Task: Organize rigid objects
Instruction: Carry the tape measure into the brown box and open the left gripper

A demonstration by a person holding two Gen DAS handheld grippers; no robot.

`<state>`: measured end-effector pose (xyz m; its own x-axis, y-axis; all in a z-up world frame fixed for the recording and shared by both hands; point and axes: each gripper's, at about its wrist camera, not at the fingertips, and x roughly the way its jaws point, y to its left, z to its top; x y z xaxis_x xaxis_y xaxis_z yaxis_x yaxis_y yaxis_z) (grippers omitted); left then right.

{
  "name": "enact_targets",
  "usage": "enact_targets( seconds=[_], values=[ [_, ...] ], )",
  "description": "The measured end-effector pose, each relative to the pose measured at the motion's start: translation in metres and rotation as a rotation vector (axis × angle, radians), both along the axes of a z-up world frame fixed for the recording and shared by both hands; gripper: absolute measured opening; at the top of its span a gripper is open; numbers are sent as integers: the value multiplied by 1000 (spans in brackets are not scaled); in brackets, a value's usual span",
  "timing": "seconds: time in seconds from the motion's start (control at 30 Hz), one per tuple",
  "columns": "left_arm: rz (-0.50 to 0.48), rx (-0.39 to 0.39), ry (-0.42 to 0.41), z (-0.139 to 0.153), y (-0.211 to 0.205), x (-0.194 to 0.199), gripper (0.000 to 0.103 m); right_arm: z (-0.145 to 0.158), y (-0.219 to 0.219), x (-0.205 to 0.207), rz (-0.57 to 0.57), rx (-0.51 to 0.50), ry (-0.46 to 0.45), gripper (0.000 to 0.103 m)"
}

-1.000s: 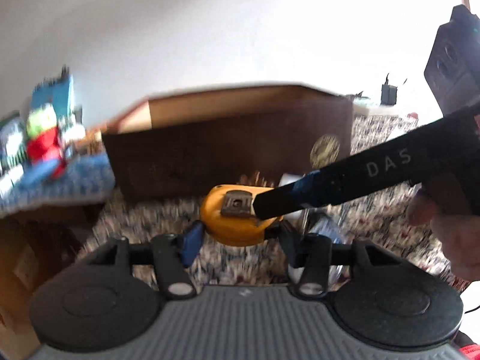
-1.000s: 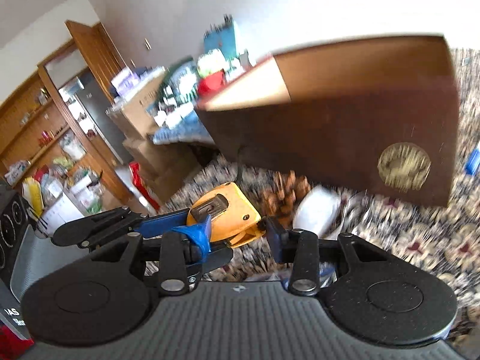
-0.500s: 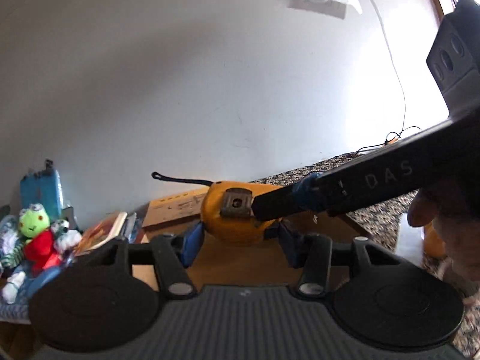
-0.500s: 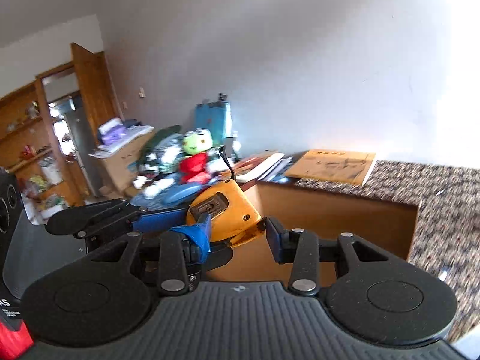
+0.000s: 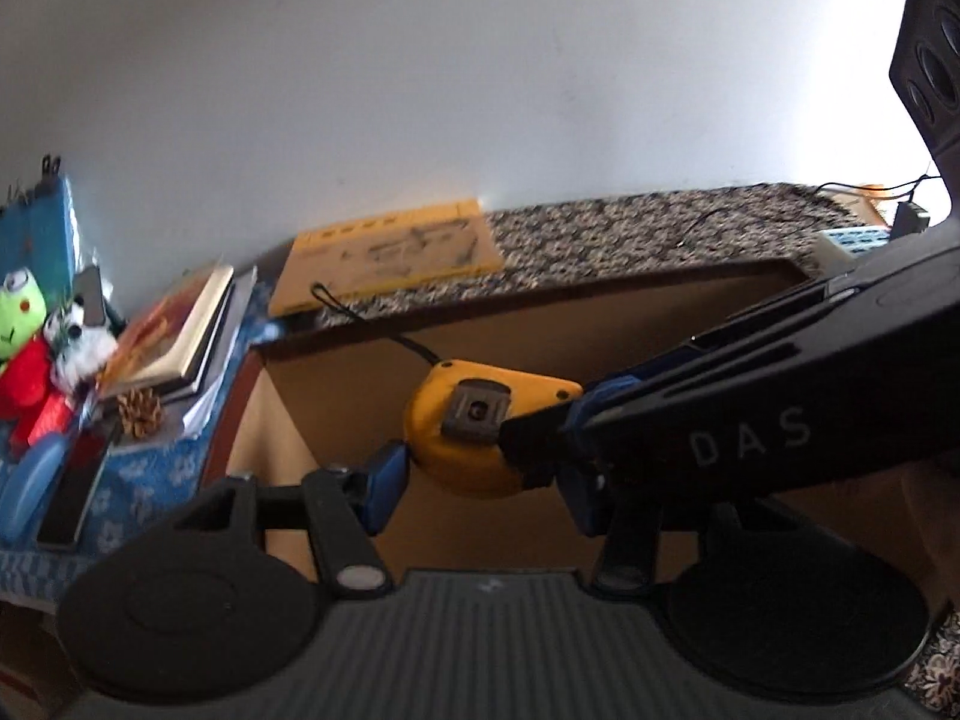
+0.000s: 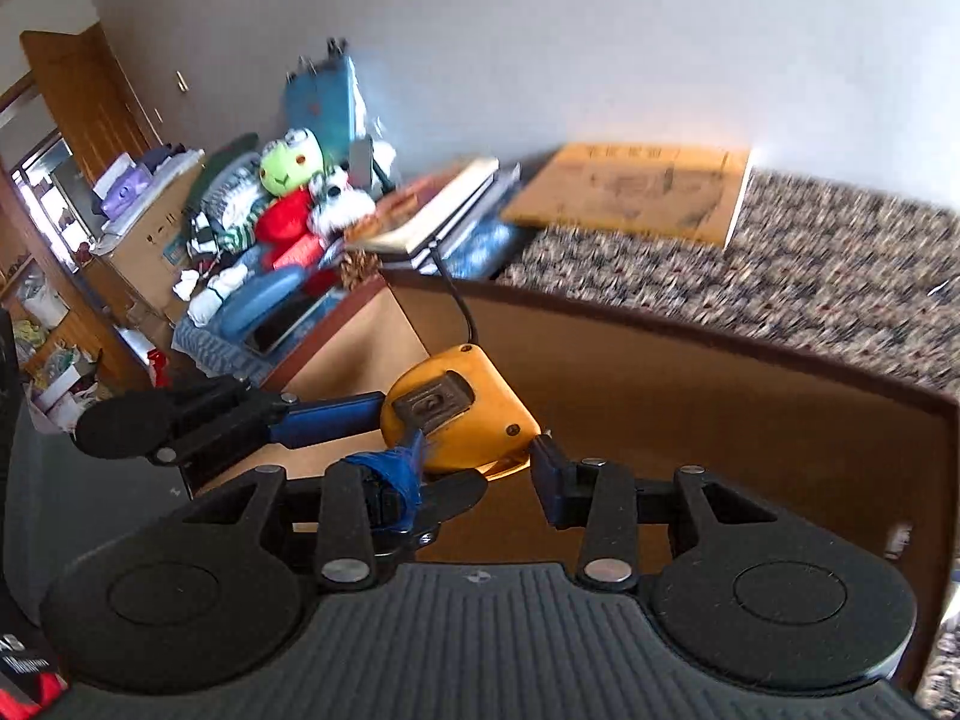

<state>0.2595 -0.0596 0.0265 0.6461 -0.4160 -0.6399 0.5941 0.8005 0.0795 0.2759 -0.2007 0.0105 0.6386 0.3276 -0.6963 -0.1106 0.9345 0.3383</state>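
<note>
- Your right view alone shows a door (image 6: pixel 90 114), upper left.
- "DAS" reads on your right gripper (image 5: pixel 543 450).
- Both grippers, left (image 5: pixel 480 495) too, grasp the tape measure (image 5: pixel 480 438).

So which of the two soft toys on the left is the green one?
The frog, wearing red; the toy leaning against its side is black and white.

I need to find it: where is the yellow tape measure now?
In both wrist views the yellow tape measure sits mid-frame, held between both grippers above the open brown box.
</note>
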Motion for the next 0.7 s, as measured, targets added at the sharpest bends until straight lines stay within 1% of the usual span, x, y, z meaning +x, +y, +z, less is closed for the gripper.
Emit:
enact_targets(
  seconds=[0.07, 0.1, 0.13, 0.2, 0.3, 0.4, 0.53, 0.63, 0.7],
  values=[
    [11, 10, 16, 3, -1, 2, 51, -5, 3, 7, 3, 1, 7, 23],
    [9, 14, 21, 4, -1, 4, 49, -8, 4, 7, 2, -5, -1, 23],
    [2, 25, 22, 5, -2, 3, 49, -9, 4, 5, 5, -8, -2, 23],
    [-13, 48, 14, 4, -7, -2, 48, -14, -1, 6, 7, 32, 34, 24],
    [-23, 72, -11, 4, -13, -9, 48, -16, -8, 6, 20, 70, 51, 24],
    [-34, 73, -4, 6, -17, -16, 48, -14, -14, 4, 32, 62, 55, 24],
    [-52, 82, -15, 8, -25, -26, 48, -10, -22, -4, 30, 14, 47, 24],
    [-50, 95, -31, 6, -29, -31, 50, -8, -29, -9, 14, 28, 50, 24],
    [-31, 96, -25, 7, -28, -30, 53, -5, -31, -14, 6, 25, 38, 24]
  ],
)
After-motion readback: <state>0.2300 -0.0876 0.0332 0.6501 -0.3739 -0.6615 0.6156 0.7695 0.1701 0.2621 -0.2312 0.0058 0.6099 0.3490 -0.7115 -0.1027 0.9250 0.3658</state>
